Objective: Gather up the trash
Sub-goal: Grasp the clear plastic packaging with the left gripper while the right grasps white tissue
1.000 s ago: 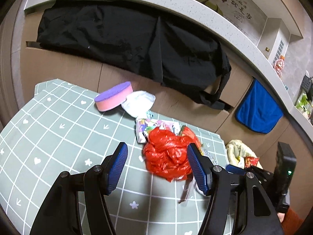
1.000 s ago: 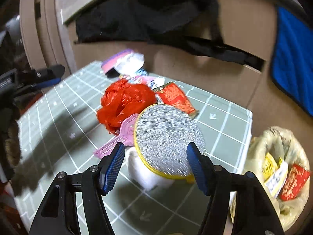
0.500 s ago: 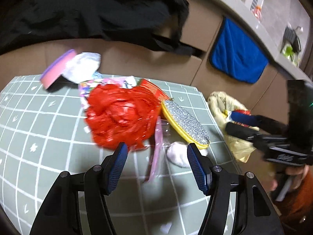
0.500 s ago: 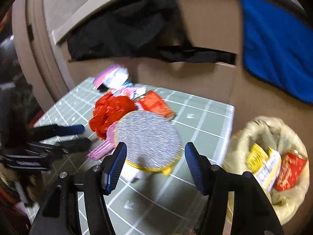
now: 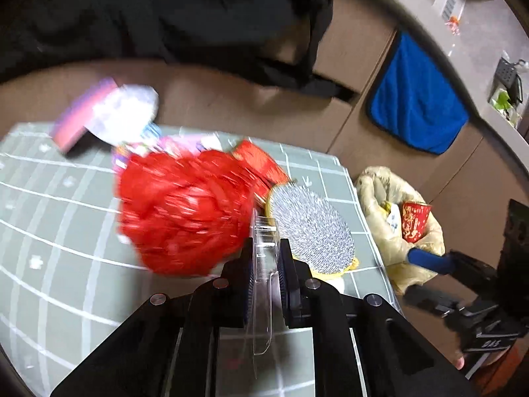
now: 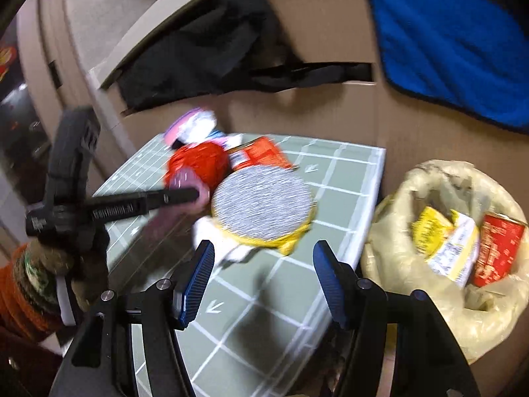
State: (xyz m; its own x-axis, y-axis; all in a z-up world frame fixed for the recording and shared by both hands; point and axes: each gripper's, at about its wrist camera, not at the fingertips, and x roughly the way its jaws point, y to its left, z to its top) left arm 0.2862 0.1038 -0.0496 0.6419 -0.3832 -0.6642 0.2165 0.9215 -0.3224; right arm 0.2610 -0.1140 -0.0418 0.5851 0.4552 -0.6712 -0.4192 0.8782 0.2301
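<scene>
Clear plastic: a see-through wrapper [image 5: 263, 284] stands on edge between the jaws of the left gripper [image 5: 264, 264], which are clenched on it, low over the counter [image 5: 59, 218].
Red bag: a crumpled red plastic bag [image 5: 185, 211] lies just left of the left gripper, against other wrappers toward the wall.
Round brush: a yellow-rimmed disc of metal bristles [image 6: 261, 201] rests on the counter near its right edge, just beside the held wrapper.
Trash bag: a pale bag [image 6: 439, 238] sits off the counter's right edge, mouth up, with yellow and red packets already inside.
Right gripper: the right gripper [image 6: 263, 281] hovers in front of the brush, jaws released, nothing between them.
Step in hand: judged to be the pick-up of the clear wrapper.
Next move: probably lifting the wrapper clear, carrying it right over the trash bag's mouth and letting go; thin plastic may slip or snag the brush.
</scene>
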